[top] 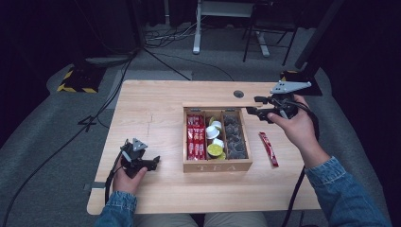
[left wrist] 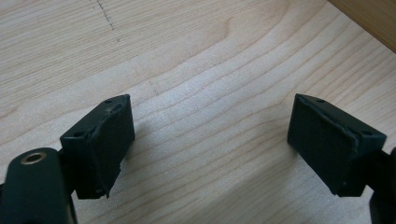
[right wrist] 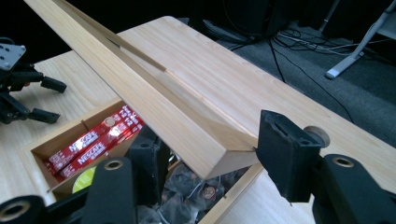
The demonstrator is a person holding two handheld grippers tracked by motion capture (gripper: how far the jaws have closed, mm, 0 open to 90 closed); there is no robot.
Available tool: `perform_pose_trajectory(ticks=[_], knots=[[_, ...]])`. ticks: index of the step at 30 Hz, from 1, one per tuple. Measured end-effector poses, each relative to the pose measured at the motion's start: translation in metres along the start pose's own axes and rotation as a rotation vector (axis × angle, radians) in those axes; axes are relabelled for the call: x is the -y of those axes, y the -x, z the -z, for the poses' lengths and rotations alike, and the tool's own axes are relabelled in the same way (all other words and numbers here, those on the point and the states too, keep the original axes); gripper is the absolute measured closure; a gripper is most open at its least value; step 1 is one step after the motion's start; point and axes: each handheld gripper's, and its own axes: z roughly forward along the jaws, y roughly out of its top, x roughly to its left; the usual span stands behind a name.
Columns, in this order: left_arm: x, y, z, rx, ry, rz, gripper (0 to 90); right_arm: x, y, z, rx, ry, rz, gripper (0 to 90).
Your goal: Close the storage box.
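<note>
**Tea box lid between parted jaws at the far right corner**

A pale wooden table point(top: 156, 101) stands on grey carpet in a dark room, with cables and stand legs across the floor at the top of the high view.

At the lower left of that frame, the left gripper point(top: 152, 163) rests low over bare tabletop, well apart from the box. Its own view shows the jaws spread wide with nothing but wood grain between them.

In the centre sits the wooden tea box point(top: 217, 165), its front marked TEA. Red sachets point(top: 195, 137) fill its left compartment, round capsules point(top: 215, 142) the middle one and dark pods point(top: 235, 137) the right one. One loose red sachet point(top: 268, 149) lies on the table just right of the box.

At the upper right, the right gripper point(top: 252, 105) is at the box's far right corner. In its own view the raised lid point(right wrist: 154, 98) slants up toward the upper left, its corner between the jaws. They stand partly open, one pad near the corner's edge; I cannot tell whether it touches.

The lid looks stiff, light and smooth, likely hinged at the back, so it should swing rather than lift free. Its free edge near a corner seems the best hold; too light a pinch could let it slip and drop onto the contents. Behind and right of the box there is open table, though the table's right edge is near.
</note>
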Motion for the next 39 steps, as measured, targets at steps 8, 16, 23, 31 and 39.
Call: perform_pose_trajectory(ticks=[8,16,23,31,39], knots=[[0.000,0.000,0.000,0.002,0.001,0.003,15.1,0.013,-0.008,0.003,0.004,-0.005,-0.001,44.0],[0.000,0.000,0.000,0.000,0.002,0.003,15.2,0.028,-0.022,0.005,0.025,-0.033,0.058,43.9],[0.000,0.000,0.000,0.001,0.001,0.001,15.1,0.040,-0.033,0.007,0.036,-0.045,0.094,42.9],[0.000,0.000,0.000,0.000,0.001,0.001,15.2,0.057,-0.044,0.006,0.048,-0.064,0.121,41.9],[0.000,0.000,0.000,0.000,0.000,0.000,15.1,0.073,-0.052,0.005,0.052,-0.077,0.130,40.8]])
